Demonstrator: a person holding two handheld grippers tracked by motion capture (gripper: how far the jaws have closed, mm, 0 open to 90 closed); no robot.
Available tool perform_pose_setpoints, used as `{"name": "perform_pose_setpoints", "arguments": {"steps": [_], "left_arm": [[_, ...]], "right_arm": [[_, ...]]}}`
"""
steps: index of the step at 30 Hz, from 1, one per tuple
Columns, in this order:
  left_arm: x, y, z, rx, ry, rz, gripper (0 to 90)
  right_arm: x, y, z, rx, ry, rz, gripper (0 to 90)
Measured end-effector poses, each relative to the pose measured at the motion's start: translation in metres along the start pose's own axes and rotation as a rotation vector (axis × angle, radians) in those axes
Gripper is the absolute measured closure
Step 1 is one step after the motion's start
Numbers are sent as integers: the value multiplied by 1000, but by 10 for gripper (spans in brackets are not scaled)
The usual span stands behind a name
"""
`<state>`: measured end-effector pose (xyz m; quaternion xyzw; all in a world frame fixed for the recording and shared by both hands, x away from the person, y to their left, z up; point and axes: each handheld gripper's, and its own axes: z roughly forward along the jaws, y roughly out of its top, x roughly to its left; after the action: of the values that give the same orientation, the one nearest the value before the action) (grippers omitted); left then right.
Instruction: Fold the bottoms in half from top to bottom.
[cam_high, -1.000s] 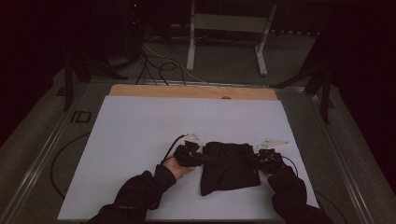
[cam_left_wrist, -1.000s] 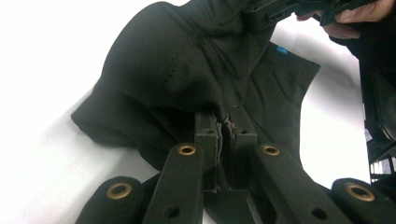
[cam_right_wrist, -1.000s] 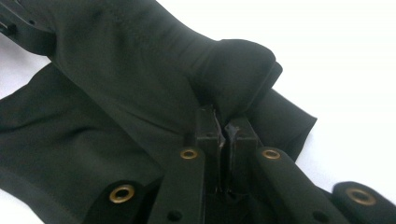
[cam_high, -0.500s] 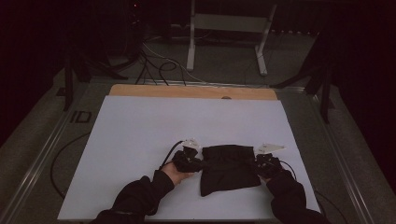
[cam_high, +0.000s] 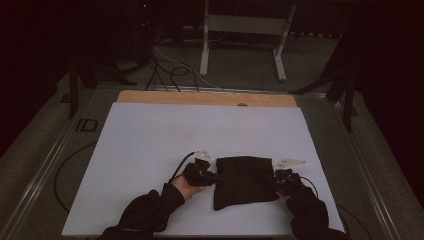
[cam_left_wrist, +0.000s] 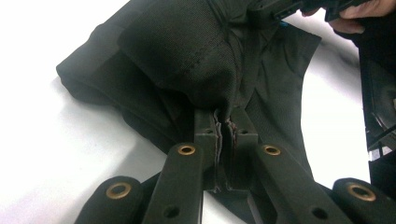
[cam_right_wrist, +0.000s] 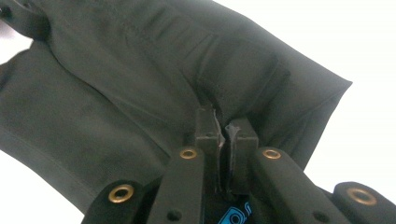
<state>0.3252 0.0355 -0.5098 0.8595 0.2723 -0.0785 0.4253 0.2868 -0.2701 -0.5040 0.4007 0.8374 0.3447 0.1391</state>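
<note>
black cloth (cam_left_wrist: 187, 56) cut off at top edge

One black cloth (cam_high: 245, 181) lies on one white table (cam_high: 150, 150). Two grippers are there, the left gripper (cam_high: 212, 176) and the right gripper (cam_high: 276, 181), each held in one hand. Behind the table stands one white frame (cam_high: 245, 25).

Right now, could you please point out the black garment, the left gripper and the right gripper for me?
black garment (cam_high: 245, 182): high view, middle of the folded cloth.
left gripper (cam_left_wrist: 223, 126): left gripper view, between its fingertips, clamped on a fold.
right gripper (cam_right_wrist: 223, 125): right gripper view, between its fingertips, pinching the cloth.
</note>
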Motion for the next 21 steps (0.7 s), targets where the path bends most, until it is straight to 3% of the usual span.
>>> {"name": "perform_pose_setpoints", "arguments": {"steps": [12, 21], "left_arm": [[0, -4, 3, 6, 2, -3, 851], [-3, -2, 2, 4, -1, -16, 782]], "right_arm": [[-3, -3, 4, -14, 2, -27, 841], [-5, -3, 4, -16, 18, 6, 770]]}}
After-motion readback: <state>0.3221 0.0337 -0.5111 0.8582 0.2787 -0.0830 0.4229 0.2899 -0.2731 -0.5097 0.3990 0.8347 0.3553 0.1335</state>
